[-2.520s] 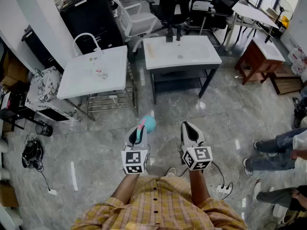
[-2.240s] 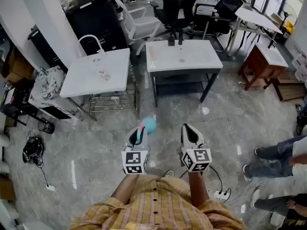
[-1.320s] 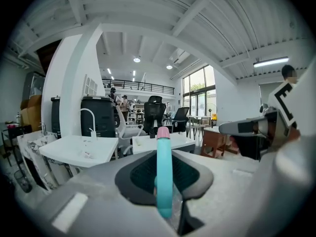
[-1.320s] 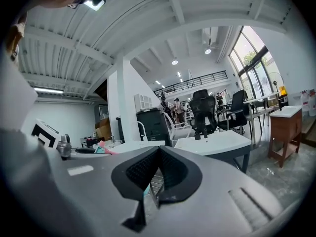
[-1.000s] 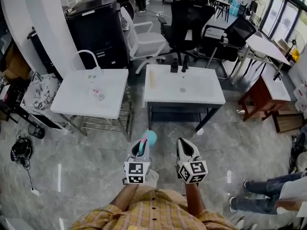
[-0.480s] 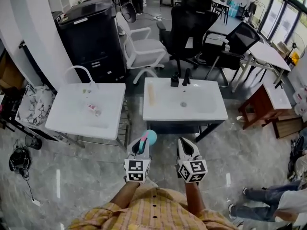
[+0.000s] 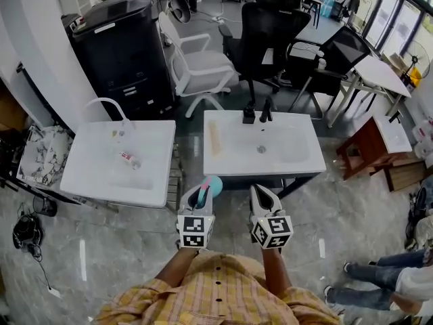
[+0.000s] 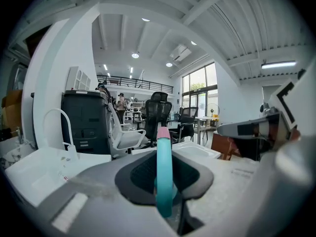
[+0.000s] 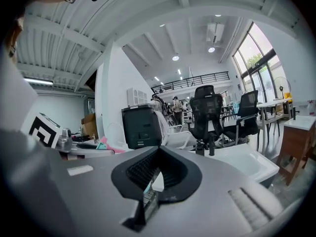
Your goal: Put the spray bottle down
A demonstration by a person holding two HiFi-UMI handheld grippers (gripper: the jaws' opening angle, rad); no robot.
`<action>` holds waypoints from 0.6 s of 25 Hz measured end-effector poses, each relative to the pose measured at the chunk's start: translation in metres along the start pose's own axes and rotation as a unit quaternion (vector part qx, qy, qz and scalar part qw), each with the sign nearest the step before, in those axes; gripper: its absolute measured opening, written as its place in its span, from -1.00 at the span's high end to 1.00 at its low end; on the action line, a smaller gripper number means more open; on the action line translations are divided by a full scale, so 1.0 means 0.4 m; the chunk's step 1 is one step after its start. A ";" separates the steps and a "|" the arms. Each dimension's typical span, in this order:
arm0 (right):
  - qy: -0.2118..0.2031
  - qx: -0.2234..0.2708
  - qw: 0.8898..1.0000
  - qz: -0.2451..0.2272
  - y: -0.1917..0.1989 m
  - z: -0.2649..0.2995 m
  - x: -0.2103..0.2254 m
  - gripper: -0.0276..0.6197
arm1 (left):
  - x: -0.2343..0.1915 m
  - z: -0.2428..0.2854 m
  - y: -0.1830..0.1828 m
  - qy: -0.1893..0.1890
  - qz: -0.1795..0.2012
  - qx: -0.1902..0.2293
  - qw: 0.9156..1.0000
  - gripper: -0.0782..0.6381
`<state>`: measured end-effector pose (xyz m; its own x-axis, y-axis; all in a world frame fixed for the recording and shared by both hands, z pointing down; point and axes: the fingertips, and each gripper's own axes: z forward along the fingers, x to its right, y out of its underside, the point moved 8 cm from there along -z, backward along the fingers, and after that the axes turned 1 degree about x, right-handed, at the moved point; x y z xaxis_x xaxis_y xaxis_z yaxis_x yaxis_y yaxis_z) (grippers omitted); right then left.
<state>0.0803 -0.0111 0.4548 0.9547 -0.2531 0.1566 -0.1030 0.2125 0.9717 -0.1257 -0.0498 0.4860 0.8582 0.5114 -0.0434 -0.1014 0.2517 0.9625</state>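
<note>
While held: the spray bottle [image 8: 164, 181] stood upright between the left gripper's [image 7: 201, 195] jaws, which were partly closed on its narrow teal part, pink tip uppermost.
Right gripper [image 7: 261, 196]: jaws together, holding nothing.
White worktop [image 7: 298, 162]: just ahead of both grippers, with a sunken basin in its middle.
Tipping risk: set on the near rim or the basin's slope, the bottle would likely topple.
Drop risk: released short of the worktop, it would probably fall to the floor [image 7: 122, 249].
</note>
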 end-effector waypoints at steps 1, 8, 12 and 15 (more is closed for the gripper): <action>-0.001 0.000 1.000 0.000 -0.003 0.009 -0.002 0.92 | -0.006 0.005 -0.001 0.001 0.002 -0.003 1.000 0.61; 0.006 0.004 1.000 -0.006 -0.010 0.050 0.009 0.92 | -0.037 0.049 0.006 0.000 0.000 -0.011 1.000 0.61; 0.005 -0.008 1.000 -0.011 -0.001 0.075 0.030 0.92 | -0.038 0.081 0.007 -0.003 -0.001 -0.017 1.000 0.61; -0.004 -0.019 1.000 -0.009 0.008 0.098 0.045 0.92 | -0.038 0.102 0.009 -0.010 0.001 -0.028 1.000 0.61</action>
<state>0.0862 -0.0522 0.4675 0.9537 -0.2654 0.1412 -0.0755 0.2433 0.9670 -0.1187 -0.0903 0.5013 0.8675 0.4962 -0.0353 -0.1305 0.2955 0.9464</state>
